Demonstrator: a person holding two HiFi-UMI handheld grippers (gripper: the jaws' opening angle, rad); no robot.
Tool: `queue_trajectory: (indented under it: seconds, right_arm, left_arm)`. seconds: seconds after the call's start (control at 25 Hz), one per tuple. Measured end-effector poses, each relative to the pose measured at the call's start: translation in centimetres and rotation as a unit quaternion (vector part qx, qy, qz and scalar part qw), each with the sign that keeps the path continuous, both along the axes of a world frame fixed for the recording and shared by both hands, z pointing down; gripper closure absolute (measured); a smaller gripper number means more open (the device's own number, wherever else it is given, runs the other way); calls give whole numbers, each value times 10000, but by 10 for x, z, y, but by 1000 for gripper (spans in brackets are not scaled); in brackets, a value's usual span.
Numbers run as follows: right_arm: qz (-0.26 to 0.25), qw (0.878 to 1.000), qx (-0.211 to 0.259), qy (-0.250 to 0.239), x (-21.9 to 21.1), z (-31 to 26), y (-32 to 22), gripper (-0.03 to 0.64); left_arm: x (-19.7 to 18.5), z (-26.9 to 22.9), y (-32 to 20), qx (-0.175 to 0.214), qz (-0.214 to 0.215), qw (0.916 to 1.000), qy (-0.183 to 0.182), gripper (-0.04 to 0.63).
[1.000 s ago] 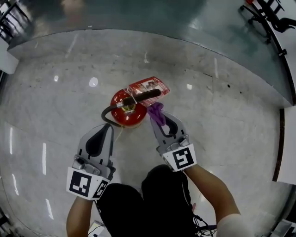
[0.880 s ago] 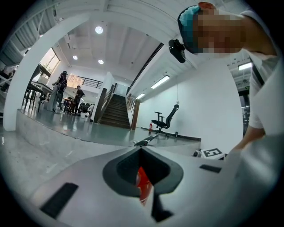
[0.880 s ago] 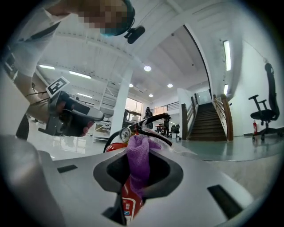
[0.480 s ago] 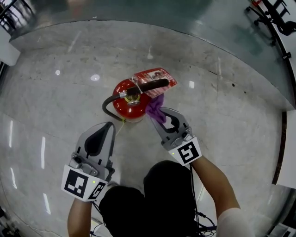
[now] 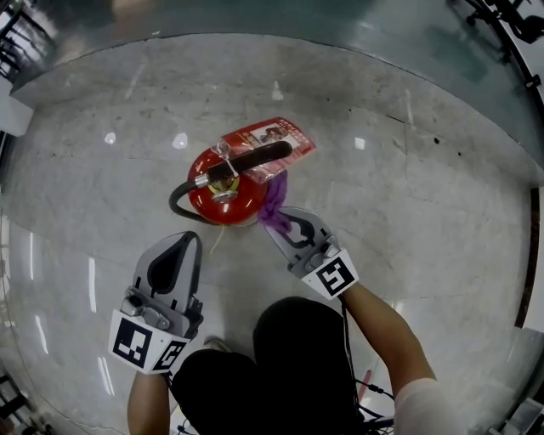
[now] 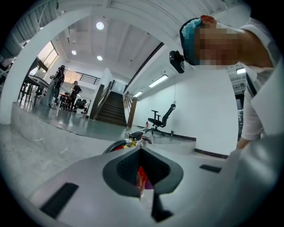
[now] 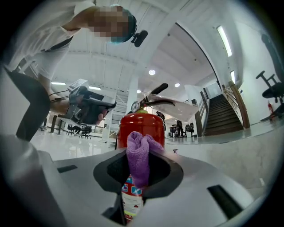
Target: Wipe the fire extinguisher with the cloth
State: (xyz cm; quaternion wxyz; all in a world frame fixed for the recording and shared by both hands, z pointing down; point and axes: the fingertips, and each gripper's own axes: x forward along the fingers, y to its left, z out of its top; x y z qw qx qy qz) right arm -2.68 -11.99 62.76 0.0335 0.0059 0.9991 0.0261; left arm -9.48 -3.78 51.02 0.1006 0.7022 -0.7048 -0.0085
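Note:
A red fire extinguisher (image 5: 223, 197) stands upright on the floor, with a black handle, a black hose (image 5: 177, 204) and a red-and-white tag (image 5: 270, 138). My right gripper (image 5: 281, 219) is shut on a purple cloth (image 5: 275, 202), which lies against the extinguisher's right side. In the right gripper view the cloth (image 7: 139, 155) sticks up between the jaws in front of the red cylinder (image 7: 141, 128). My left gripper (image 5: 172, 255) hangs shut and empty, near and left of the extinguisher; the left gripper view shows the extinguisher's top (image 6: 131, 142) just past the jaws.
The polished grey stone floor (image 5: 408, 221) has a curved border to a darker green floor (image 5: 340, 42) beyond. Black chair legs (image 5: 510, 25) stand at the top right. A dark baseboard strip (image 5: 529, 255) runs along the right edge.
My right gripper has carried the cloth down and left along the extinguisher's right side. The left gripper has drawn back slightly toward me.

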Motion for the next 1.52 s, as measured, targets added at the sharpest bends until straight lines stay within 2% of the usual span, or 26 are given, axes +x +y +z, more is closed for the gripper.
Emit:
queue_trajectory:
  seconds: [0.36,0.88,1.12,1.44,1.52]
  right_arm:
    - [-33,9990,236,382,-4,60,-7,548]
    - [232,9932,-49,1143,-5,169,-4,546]
    - [337,9909,-53,1305,-6,183,-2,548]
    - [149,9797,-118,1997,-8,227,12,548]
    - [-19,9742,-12,2257,-7,240,18,548]
  left_arm:
    - [-7,16,12,-340,-29,9994,1,597]
    - [-5,29,38,-540,-43,9985,67,597]
    - [-9,25,42,-438,-100,9989,120,597]
    - [-8,23,43,-446,-56,9989,105,597]
    - [-9,24,43,-487,-62,9988,66,597]
